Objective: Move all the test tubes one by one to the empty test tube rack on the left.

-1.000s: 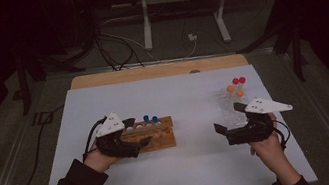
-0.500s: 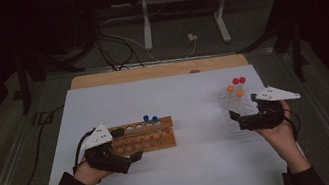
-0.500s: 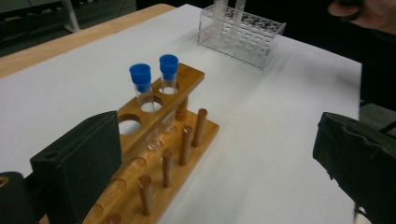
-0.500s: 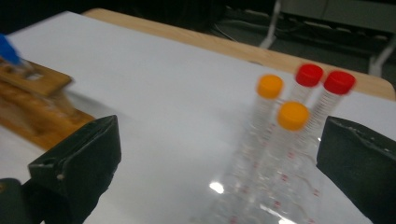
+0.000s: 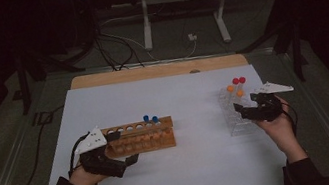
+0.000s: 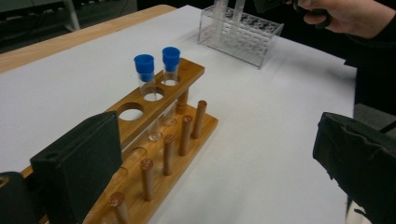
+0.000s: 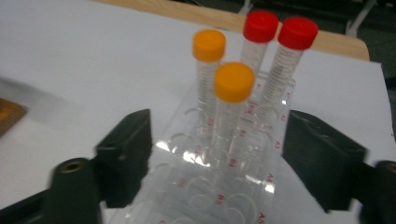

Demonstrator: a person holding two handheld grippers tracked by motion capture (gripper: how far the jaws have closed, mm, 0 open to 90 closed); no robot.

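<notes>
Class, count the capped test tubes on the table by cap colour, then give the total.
Blue-capped clear tubes in the wooden peg rack: 2
Orange-capped clear tubes in the clear plastic rack: 2
Red-capped clear tubes in the same clear rack: 2
Total: 6

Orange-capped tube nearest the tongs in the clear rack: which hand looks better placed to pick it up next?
The right. Its tongs have just been closing, with the near orange-capped tube in the clear rack between them, apparently untouched. The left tongs sit open by the wooden rack.
</notes>
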